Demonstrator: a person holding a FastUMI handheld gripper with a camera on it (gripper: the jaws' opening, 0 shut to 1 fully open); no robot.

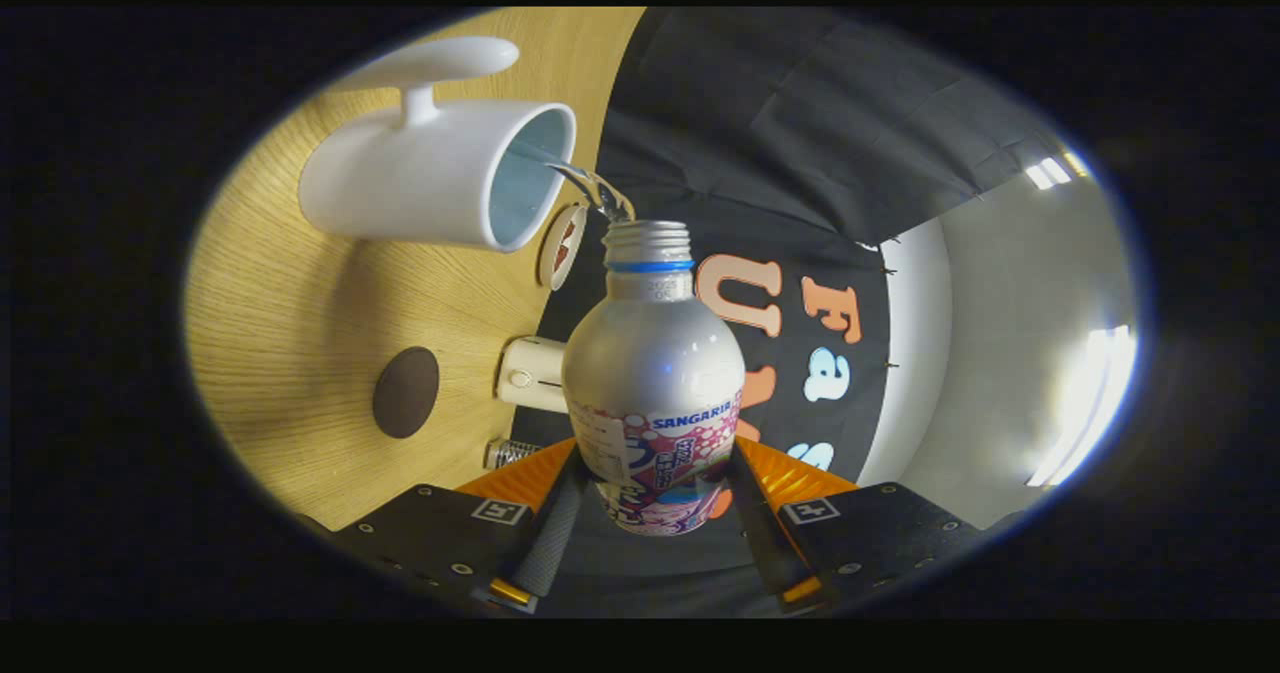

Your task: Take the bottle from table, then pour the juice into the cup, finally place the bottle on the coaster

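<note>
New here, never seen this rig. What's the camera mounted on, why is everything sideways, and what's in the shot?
There is no robot arm: a person holds a two-finger gripper by hand, and the fisheye camera rides on it, looking forward along the fingers. The scene looks sideways because the gripper is tipped over to pour. Both fingers press on a silver bottle, uncapped, and a thin stream of liquid runs from its mouth into the white mug. The mug stands on the wooden table. Also on the table: a dark round coaster, a small cream-coloured device, and a small round object beyond the mug that I cannot identify.
</note>
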